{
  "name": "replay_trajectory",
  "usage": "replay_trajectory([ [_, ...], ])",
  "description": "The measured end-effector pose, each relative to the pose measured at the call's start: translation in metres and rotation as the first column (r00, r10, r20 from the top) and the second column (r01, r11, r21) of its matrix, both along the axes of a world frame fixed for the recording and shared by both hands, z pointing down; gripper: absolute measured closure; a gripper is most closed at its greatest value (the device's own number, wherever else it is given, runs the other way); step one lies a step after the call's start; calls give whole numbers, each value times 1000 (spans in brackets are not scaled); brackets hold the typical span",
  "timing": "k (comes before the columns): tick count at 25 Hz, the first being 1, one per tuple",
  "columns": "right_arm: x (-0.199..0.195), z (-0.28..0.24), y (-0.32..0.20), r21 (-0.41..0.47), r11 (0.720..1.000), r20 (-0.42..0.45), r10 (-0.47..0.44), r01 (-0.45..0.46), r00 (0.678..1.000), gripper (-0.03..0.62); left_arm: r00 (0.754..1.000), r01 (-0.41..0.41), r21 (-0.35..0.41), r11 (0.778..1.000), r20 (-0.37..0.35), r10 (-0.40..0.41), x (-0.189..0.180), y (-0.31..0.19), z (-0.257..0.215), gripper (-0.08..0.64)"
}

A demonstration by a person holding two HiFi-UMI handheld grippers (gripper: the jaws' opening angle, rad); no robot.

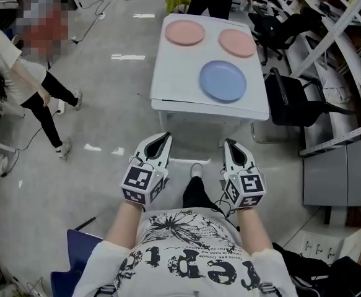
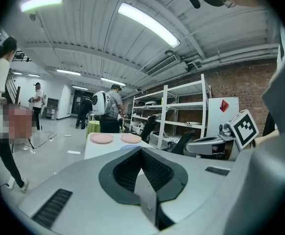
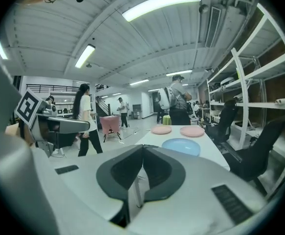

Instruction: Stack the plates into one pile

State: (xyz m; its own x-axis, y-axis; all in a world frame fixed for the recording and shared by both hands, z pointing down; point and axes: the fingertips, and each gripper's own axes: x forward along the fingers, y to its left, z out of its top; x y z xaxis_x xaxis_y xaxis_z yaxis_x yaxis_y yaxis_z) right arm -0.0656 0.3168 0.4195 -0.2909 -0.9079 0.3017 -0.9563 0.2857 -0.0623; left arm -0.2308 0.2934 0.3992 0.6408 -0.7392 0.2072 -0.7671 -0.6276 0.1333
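Workshop floor, white counter [image 1: 174, 79] ahead. Left pink plate [image 1: 184, 33] at far-left corner, right pink plate [image 1: 237, 43] at far-right corner, blue plate [image 1: 223, 80] toward near-right corner; all apart. Nothing stacked yet. Left tool [image 1: 164, 139] and right tool [image 1: 230, 145] closed, empty, short of counter.

Right gripper [image 3: 142, 150], fingers together, blue plate [image 3: 181, 146] on white table [image 3: 212, 153], pink plate [image 3: 161, 129], another pink plate [image 3: 192, 130] beyond

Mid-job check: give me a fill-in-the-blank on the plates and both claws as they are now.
The white table holds ____ plates in all.
The near plate is ____.
The far left plate and far right plate are both ____.
The left claw and right claw are both ____ and empty.
Missing words: three; blue; pink; shut.
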Motion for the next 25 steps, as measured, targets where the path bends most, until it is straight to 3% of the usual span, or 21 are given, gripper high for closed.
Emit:
replay_trajectory([
  [4, 40, 4, -67, -8, 1000, 5, 0, 0, 1000, 588, 1000, 7, -29, 1000, -30, -8, 36, -65, 3, 555],
  [13, 114, -3, -227, -3, 999, 28, -34, 34, 999, 588, 996, 93, -22, 995, -6, -94, 97, -220, 0, 555],
  [19, 129, 7, -308, -27, 996, -48, -81, 79, 996, 586, 985, 168, -28, 985, -17, -169, 101, -294, 5, 555],
  [25, 119, 8, -380, -53, 991, -23, -121, 120, 992, 586, 976, 216, -92, 972, 18, -215, 90, -364, 16, 555],
])
